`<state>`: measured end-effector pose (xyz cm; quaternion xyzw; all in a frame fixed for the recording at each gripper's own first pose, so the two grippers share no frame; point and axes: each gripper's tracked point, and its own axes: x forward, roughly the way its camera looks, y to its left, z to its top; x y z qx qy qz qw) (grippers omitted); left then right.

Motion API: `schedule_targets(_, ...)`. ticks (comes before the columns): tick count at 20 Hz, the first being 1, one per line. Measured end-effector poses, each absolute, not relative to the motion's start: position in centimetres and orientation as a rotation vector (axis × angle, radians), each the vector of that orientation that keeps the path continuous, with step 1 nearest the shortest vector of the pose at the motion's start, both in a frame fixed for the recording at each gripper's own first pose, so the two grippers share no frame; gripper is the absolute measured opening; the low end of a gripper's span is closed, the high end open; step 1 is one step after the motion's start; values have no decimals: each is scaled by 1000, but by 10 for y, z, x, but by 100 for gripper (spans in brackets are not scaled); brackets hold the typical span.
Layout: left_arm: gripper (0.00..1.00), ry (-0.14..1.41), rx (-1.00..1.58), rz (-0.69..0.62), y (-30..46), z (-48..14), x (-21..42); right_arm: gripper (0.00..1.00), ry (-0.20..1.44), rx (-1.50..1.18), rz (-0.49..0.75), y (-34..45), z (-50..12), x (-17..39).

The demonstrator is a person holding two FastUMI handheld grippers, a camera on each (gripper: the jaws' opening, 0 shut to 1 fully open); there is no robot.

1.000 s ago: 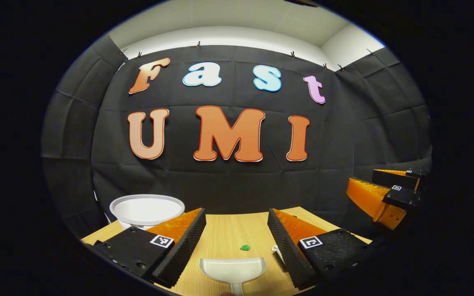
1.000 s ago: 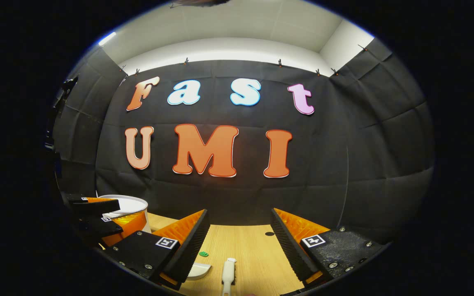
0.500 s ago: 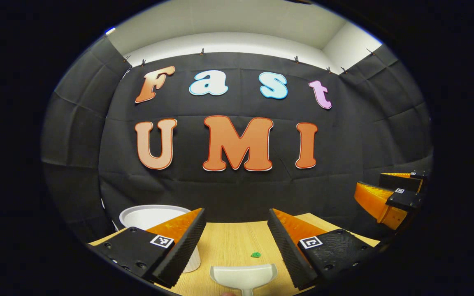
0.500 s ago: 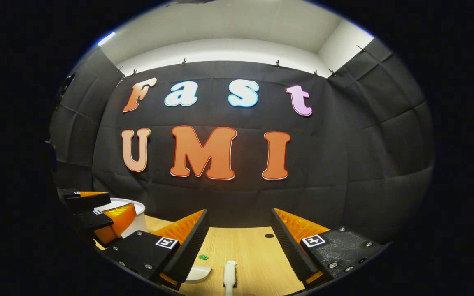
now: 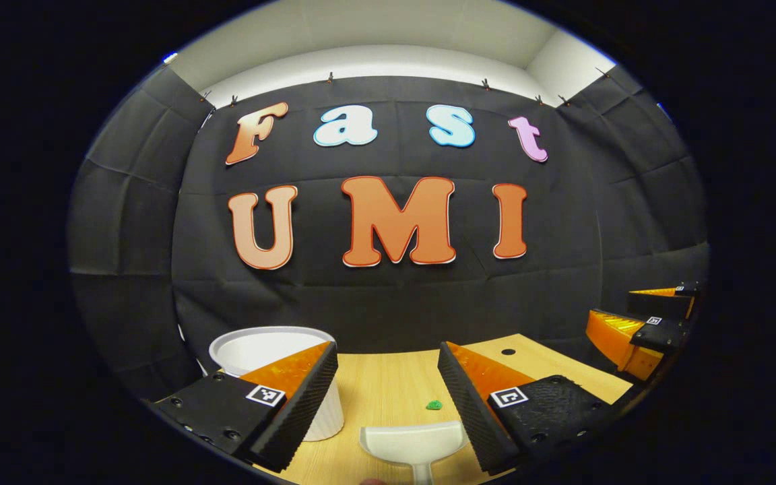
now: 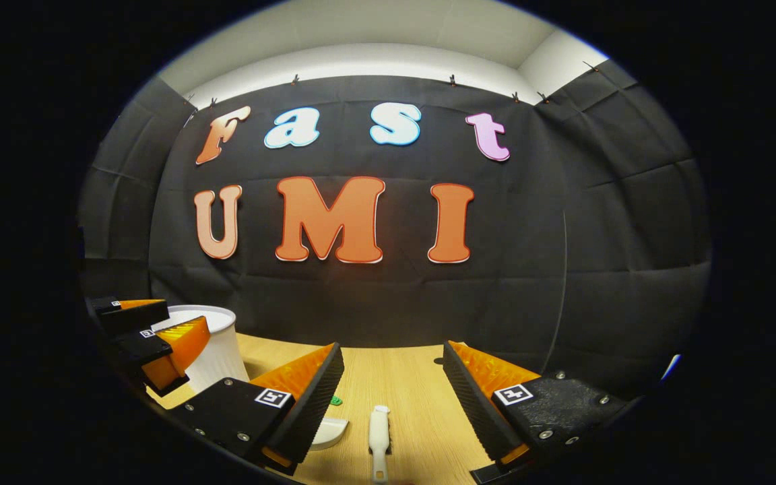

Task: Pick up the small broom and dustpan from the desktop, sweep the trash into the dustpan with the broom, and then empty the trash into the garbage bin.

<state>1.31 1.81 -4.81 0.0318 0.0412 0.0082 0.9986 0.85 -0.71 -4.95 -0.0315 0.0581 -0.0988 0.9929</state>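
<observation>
Small white plastic broom lying flat on the pale wooden desktop, handle toward the near edge, sitting between the spread fingers of the right gripper and touching neither; jaws standing wide apart, holding nothing; hovering above the desktop rather than resting on it, as far as the right gripper view allows.

White plastic dustpan lying near, mouth facing far, handle running off the near edge of the left gripper view; sitting between the wide-open fingers of the left gripper, gripping nothing, with no finger pressing on the pan.

Small green scrap of trash resting on the wood just beyond the dustpan's mouth, apart from it; appearing also in the right gripper view as a green speck beside the right gripper's left finger, with the dustpan's edge peeking out under that finger.

White ribbed round garbage bin standing at the far left of the desktop, partly behind the left gripper's left finger; inside not visible.

Judging progress: standing at the very start; both tools untouched on the desktop, each lined up with a gripper; nothing swept, nothing emptied; remaining: closing on both handles, lifting, sweeping the scrap into the pan, carrying it left to the bin and tipping.
</observation>
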Motion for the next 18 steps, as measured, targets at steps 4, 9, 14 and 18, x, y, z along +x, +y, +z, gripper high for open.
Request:
schedule_targets(4,94,253,63,-22,24,-112,9,94,289,-68,-209,4,-112,4)
schedule_targets(9,95,533,-11,-37,21,-198,3,94,623,-32,-191,1,-208,-9)
schedule_targets(14,95,787,-32,27,12,-257,-6,94,934,-9,-128,-8,-285,-10)
schedule_targets(18,99,1012,-51,69,10,-298,-32,95,1124,-9,-78,-7,-311,-15)
